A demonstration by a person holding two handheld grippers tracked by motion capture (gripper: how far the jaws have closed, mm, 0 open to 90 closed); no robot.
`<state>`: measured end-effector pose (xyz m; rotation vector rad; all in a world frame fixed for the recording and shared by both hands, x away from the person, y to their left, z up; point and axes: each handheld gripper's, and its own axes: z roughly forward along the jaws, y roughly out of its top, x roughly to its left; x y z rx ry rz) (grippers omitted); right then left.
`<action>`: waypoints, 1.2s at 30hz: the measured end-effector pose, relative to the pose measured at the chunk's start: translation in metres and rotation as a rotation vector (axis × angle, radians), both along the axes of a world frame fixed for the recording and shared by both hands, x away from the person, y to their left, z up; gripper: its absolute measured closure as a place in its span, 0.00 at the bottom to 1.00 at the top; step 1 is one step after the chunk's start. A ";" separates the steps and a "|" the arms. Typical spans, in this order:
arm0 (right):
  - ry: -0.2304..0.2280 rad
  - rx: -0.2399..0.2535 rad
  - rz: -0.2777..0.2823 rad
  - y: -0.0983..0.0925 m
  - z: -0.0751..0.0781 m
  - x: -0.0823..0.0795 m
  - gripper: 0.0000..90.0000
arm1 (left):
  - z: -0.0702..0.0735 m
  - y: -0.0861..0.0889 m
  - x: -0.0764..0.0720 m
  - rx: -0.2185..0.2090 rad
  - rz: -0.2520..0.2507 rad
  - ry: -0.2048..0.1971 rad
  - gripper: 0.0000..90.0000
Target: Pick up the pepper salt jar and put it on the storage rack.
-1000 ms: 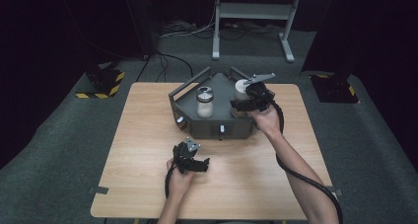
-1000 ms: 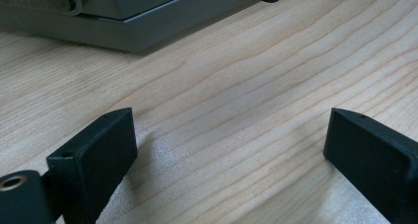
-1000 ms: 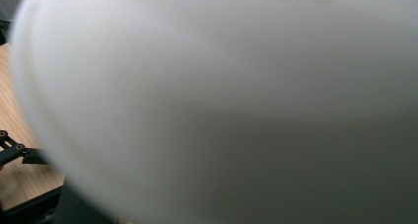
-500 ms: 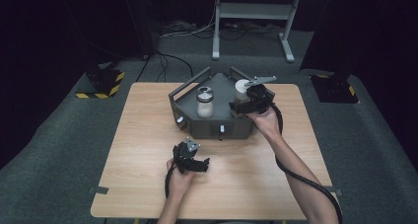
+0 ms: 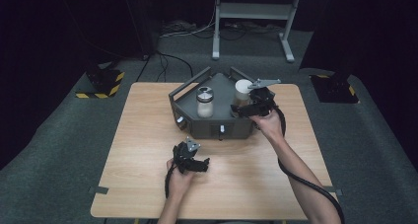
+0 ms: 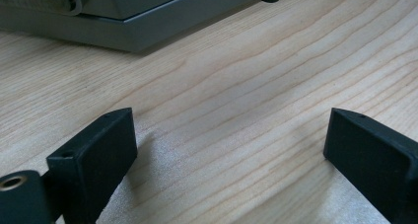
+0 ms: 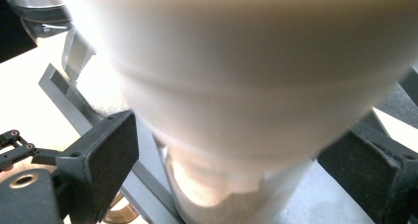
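A jar with a white lid (image 5: 242,88) stands in the right part of a grey angular tray (image 5: 217,128). My right gripper (image 5: 246,108) reaches in from the right at this jar. In the right gripper view the pale jar (image 7: 236,86) sits between the two black jaws, which have just been opening. The pads (image 7: 106,150) stand clear of its sides, so the right gripper (image 7: 236,169) is open. A second jar with a silver lid (image 5: 205,101) stands in the tray's middle. My left gripper (image 5: 194,162) rests on the wooden table, open (image 6: 231,150) with nothing between its fingers.
The grey tray's front wall (image 6: 148,26) lies just ahead of the left gripper. The wooden table (image 5: 148,150) has bare room to the left and front. On the floor beyond are black-and-yellow striped blocks (image 5: 101,83) and a metal stand (image 5: 251,17).
The right hand has barely shifted beside the white-lidded jar, which stands in the same spot in the tray. The left hand has kept still.
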<state>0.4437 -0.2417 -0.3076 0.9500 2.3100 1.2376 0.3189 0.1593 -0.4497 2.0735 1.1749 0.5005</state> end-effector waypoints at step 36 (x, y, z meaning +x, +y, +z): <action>-0.046 0.000 -0.019 -0.041 -0.023 -0.046 0.11 | 0.000 0.000 0.000 0.002 0.000 -0.002 0.07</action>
